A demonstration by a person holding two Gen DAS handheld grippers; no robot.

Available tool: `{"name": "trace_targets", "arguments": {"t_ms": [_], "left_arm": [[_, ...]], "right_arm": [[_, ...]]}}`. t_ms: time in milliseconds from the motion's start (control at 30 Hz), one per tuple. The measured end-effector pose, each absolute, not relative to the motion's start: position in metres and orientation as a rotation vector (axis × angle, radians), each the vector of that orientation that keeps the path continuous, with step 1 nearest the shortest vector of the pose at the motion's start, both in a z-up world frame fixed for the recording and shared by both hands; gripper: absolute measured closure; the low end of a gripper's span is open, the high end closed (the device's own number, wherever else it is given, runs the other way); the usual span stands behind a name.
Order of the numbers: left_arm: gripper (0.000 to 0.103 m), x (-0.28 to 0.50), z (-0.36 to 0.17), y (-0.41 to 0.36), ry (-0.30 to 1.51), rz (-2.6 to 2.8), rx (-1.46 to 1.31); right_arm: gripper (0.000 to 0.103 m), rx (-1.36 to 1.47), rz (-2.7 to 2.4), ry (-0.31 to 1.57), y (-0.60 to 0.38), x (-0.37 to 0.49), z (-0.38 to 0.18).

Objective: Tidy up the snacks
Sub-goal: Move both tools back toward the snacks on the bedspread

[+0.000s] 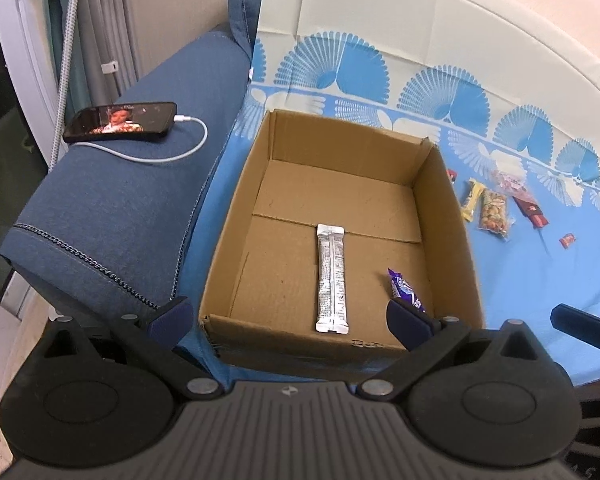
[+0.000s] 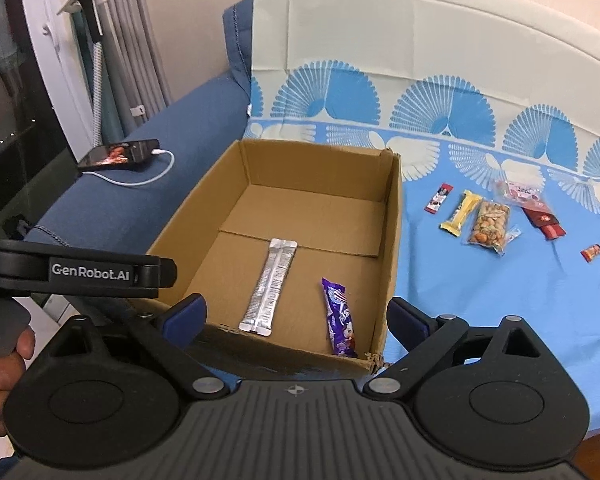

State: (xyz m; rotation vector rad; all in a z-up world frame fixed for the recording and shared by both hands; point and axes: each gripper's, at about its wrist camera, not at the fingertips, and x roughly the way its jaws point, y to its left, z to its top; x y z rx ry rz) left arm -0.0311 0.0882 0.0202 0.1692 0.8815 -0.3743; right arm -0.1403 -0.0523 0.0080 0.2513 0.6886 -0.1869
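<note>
Lying in the cardboard box (image 2: 392, 216), a silver sachet (image 2: 269, 286) and purple bar (image 2: 338, 316); both grippers' jaws gape wide, empty.

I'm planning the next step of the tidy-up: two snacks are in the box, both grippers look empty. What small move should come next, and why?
Probably swing the right gripper, open and empty, toward the snacks on the blue cloth, starting with the nearest, the red stick. The box holds only the silver packet and purple bar; the rest lie on its right side.
</note>
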Motion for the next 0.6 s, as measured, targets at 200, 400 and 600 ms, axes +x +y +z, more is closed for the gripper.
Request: {"name": "trace_targets", "arguments": {"t_ms": [200,400,600], "left_arm": [[0.000,-0.041,0.030,0.092,0.848,-0.362,0.171],[0.000,-0.047,0.034,0.093,0.840,-0.357,0.174],[0.000,-0.055,0.036,0.092,0.827,-0.360,0.184]], "right_arm": [[0.005,0.252,-0.174,0.659,-0.048,-0.150,0.014],[0.005,0.255,-0.166,0.637,-0.046,-0.157,0.017],[0.005,0.262,-0.165,0.616,-0.046,-0.165,0.019]]}}
